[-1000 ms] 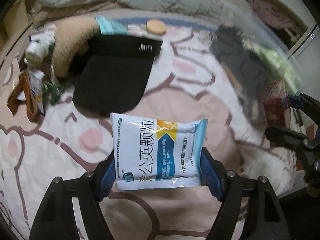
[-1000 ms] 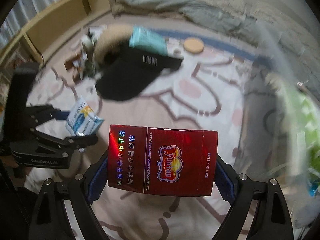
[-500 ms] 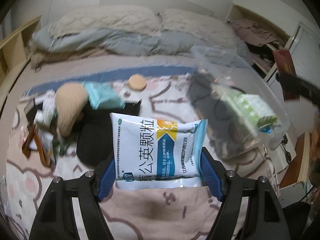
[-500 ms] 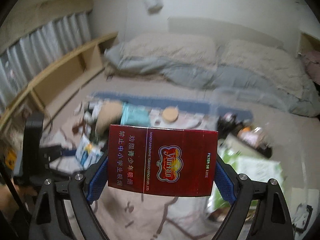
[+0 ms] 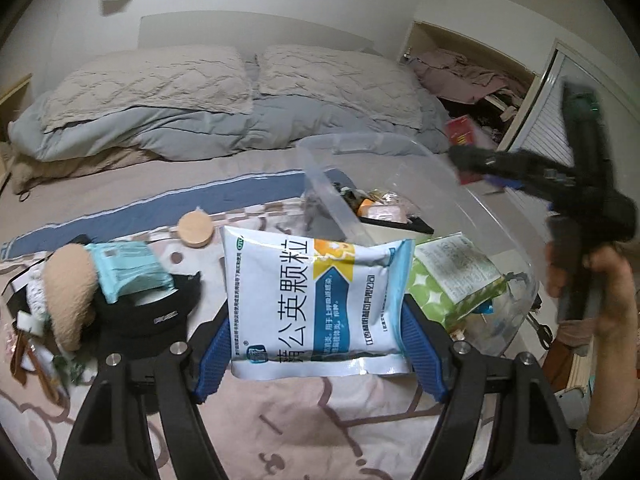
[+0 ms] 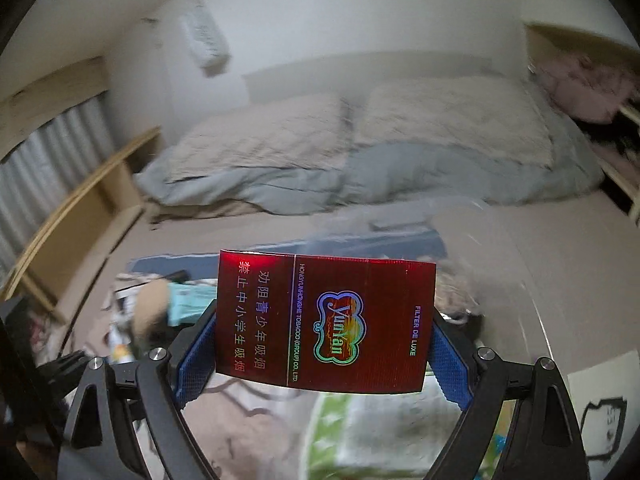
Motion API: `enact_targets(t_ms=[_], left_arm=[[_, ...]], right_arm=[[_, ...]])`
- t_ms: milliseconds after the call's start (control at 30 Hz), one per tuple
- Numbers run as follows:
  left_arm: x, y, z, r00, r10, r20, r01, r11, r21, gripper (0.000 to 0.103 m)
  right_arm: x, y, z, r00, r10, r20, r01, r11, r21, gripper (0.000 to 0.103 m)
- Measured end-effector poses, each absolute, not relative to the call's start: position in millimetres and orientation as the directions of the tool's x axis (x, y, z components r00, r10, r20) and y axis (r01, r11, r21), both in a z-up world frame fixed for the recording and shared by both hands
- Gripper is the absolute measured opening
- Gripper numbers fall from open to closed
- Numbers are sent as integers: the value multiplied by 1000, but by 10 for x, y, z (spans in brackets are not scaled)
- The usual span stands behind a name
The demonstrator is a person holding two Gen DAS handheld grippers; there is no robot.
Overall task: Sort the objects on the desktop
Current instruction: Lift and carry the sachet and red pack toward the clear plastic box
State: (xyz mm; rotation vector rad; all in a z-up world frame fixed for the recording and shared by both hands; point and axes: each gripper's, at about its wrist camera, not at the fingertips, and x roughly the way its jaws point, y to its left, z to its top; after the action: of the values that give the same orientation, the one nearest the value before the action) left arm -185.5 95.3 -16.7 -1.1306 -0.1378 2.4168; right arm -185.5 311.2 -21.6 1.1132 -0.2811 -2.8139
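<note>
- Left gripper: blue pads clamped on both side edges of a white-and-blue sachet with Chinese print. Grip looks the same as a second ago, sachet sits the same between the fingers.
- Right gripper: pads closed on the short sides of a red cigarette pack, held flat-face to the camera. No slip against the earlier frames.
- Change in the left view: a second ago it looked nearly straight down on the pink cartoon sheet and a black cap; now the pillows, the grey duvet and the back wall fill the top half. Both held items are up off the bed.
- Clear plastic bin is now sharp, just behind and to the right of the sachet; a green spotted packet and small items lie in it. Earlier it was only a blur at the right edge.
- Right gripper also shows in the left view at far right, blurred, with a hand on its handle and the red pack beyond the bin's far rim.
- Still on the bed, left of the sachet: cap, teal packet, tan plush, round wooden lid.
- Right view is motion-blurred; the bin rim and green packet sit below and right of the pack, and I cannot tell whether the pack is over the bin.
</note>
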Motion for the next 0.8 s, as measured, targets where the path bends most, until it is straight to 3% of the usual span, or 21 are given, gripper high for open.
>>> enact_targets(t_ms=[233, 567, 800], left_arm=[[-2030, 1145, -188, -532, 474, -701, -391, -873, -293, 77], [-2240, 1200, -227, -529, 476, -703, -388, -872, -299, 77], [-2369, 1253, -242, -521, 494, -696, -395, -863, -317, 77]], right_arm=[[-2212, 3366, -537, -669, -127, -732, -64, -972, 227, 92], [-2896, 3378, -751, -571, -6, -821, -21, -1000, 22, 92], [-3240, 3279, -988, -520, -13, -854, 26, -1000, -1, 92]])
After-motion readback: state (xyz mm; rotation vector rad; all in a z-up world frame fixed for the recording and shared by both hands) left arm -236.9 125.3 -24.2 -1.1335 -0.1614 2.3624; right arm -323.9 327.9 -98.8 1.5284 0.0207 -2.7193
